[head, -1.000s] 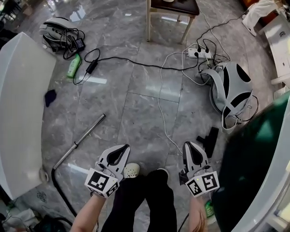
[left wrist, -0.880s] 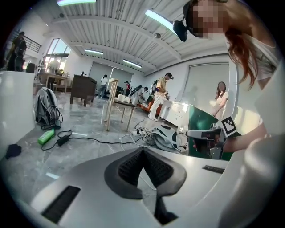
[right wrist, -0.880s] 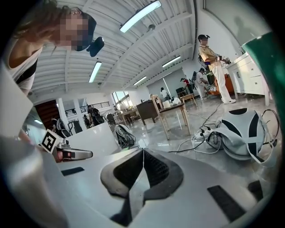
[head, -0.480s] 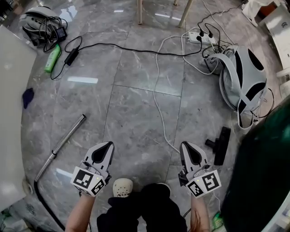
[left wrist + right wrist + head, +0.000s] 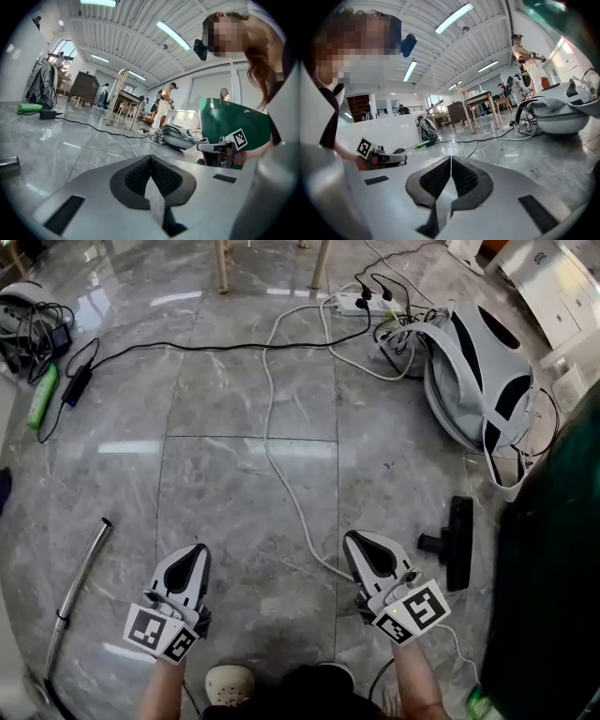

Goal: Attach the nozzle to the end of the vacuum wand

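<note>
Both jaws are shut and empty, so the left gripper (image 5: pixel 194 551) or right gripper (image 5: pixel 360 540) could just skid the flat black plastic nozzle (image 5: pixel 458 545) away.

The floor (image 5: pixel 234 484) is grey marble tile, veined with paler streaks. Both grippers are pale grey with black ribbed pads, and each carries a cube of black-and-white square markers: the left gripper (image 5: pixel 194 549) and the right gripper (image 5: pixel 356 538) match. The nozzle (image 5: pixel 458 542) is black throughout, while the wand (image 5: pixel 79 582) is bare silver metal. One white cable (image 5: pixel 281 479), one black cable (image 5: pixel 216 345). The bottle (image 5: pixel 42 396) is bright green. The harness (image 5: pixel 473 381) is white with black panels, and the big curved surface (image 5: pixel 553 559) is deep green.
</note>
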Demonstrator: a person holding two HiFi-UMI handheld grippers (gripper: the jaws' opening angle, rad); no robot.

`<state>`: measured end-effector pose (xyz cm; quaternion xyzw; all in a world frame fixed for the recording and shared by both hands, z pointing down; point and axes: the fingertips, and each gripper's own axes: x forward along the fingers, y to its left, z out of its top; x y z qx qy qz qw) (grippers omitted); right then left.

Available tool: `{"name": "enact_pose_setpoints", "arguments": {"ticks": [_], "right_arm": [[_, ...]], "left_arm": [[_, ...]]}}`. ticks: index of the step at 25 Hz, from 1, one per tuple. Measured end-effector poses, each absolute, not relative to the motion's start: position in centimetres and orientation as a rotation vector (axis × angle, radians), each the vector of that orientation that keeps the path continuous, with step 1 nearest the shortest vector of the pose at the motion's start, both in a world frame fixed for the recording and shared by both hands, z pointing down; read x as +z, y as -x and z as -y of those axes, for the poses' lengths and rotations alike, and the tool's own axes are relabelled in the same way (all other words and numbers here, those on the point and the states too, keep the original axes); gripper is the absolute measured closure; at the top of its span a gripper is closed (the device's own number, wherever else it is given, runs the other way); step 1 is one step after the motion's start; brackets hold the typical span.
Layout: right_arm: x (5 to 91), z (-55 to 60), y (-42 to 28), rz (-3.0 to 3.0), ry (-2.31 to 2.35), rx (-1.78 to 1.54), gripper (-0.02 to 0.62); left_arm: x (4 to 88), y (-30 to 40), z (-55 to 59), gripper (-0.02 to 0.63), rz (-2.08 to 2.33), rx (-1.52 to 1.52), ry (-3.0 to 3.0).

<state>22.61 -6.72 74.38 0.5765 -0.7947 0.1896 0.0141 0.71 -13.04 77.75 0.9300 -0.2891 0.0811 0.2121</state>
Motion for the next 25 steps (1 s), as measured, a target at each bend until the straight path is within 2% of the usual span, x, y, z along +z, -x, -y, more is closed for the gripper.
{"name": "enact_pose_setpoints", "arguments": {"ticks": [7, 12, 15, 17, 21, 25], "right_arm": [[77.0, 3.4, -25.1, 2.31, -1.898, 0.659, 0.578], [76.8, 1.0, -27.8, 2.162, -1.961, 0.574, 0.569], [76.7, -0.9, -30.3, 2.1, -1.972, 0.617, 0.399], [76.9, -2.7, -32.5, 2.03, -1.96, 0.61, 0.331], [78.9, -5.8, -37.4, 1.855, -1.718, 0.501, 0.282], [82.4, -7.4, -41.6, 1.68, -1.323, 0.397, 0.272]], "left_arm": [[78.9, -5.2, 10.7, 0.597, 0.598, 0.231, -2.654], [78.9, -9.8, 7.9, 0.597, 0.429, 0.234, -2.716], [79.1, -12.4, 6.0, 0.597, 0.329, 0.211, -2.696], [79.4, -13.7, 5.1, 0.597, 0.286, 0.214, -2.685], [80.1, -15.1, 4.5, 0.597, 0.26, 0.249, -2.693], [80.7, -15.3, 4.4, 0.597, 0.243, 0.291, -2.704]]}}
